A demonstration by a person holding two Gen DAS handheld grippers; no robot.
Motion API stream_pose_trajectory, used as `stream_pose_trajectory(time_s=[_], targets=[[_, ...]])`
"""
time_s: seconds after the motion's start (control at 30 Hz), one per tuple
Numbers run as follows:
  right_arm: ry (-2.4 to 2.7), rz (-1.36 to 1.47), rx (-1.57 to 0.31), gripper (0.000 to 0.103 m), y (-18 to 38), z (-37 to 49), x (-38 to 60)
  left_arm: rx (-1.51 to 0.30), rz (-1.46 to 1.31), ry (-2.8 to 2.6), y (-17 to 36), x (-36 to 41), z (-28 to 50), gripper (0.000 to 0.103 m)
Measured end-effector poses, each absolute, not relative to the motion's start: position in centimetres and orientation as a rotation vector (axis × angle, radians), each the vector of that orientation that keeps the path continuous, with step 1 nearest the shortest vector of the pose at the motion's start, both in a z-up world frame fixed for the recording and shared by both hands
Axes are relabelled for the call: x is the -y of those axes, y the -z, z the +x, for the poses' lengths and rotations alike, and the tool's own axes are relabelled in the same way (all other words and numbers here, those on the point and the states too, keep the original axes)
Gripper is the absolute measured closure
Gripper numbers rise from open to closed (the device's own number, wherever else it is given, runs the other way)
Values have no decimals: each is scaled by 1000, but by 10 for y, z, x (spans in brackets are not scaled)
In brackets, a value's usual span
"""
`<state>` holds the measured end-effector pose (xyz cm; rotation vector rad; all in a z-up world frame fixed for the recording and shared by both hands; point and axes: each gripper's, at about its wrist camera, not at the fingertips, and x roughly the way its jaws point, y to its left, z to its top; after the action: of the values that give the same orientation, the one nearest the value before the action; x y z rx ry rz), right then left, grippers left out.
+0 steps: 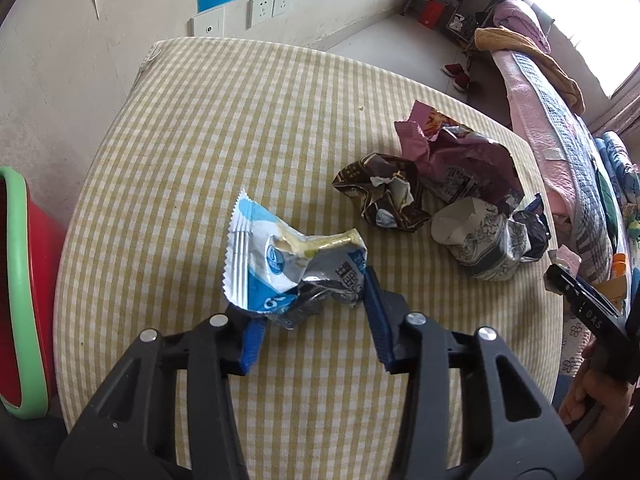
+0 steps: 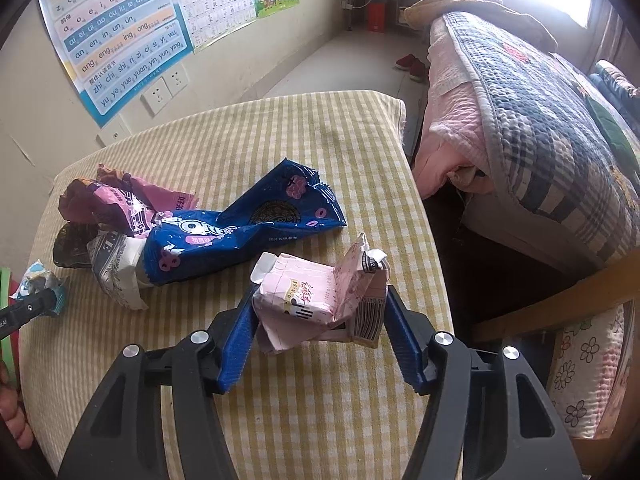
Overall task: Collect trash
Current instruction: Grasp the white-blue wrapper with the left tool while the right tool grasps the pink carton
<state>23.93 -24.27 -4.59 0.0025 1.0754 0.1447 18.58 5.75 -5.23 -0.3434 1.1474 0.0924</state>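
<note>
A small table under a yellow-and-white checked cloth fills both views, with alphabet posters on the wall at the upper left and a quilted bed along the right edge.

In the left wrist view, the left gripper sits low at centre with its blue pads on either side of a crumpled blue-and-white wrapper. The right pad touches the foil; the left one is tucked under the wrapper's edge, so the jaws look clamped on it, though lightly. At the far left edge stands a red bin with a green rim — the likely destination.

In the right wrist view, the right gripper brackets a torn pink paper box at lower centre, both pads against its sides. The jaws appear closed on it.

Left on the cloth are a blue cookie bag, a purple-pink wrapper, a dark crumpled wrapper and a grey patterned carton.

To lift cleanly, each grip should bite deeper than the loose edges — thin foil and torn flaps slip easily. Raising both pieces straight up before swinging toward the bin would avoid dragging the cloth or nudging the pile.
</note>
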Motion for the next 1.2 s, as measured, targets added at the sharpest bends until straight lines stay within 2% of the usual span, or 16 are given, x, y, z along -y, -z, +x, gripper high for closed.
stream_pose_trajectory(time_s=[0.7,1.2], targets=[[-212,8,-985,44,-19,180,223,-1054,-331,-80,-10,-57,129,61],[-325,-39,-924,44,-56,140,164,-982,-359,-112,-40,-85,80,61]])
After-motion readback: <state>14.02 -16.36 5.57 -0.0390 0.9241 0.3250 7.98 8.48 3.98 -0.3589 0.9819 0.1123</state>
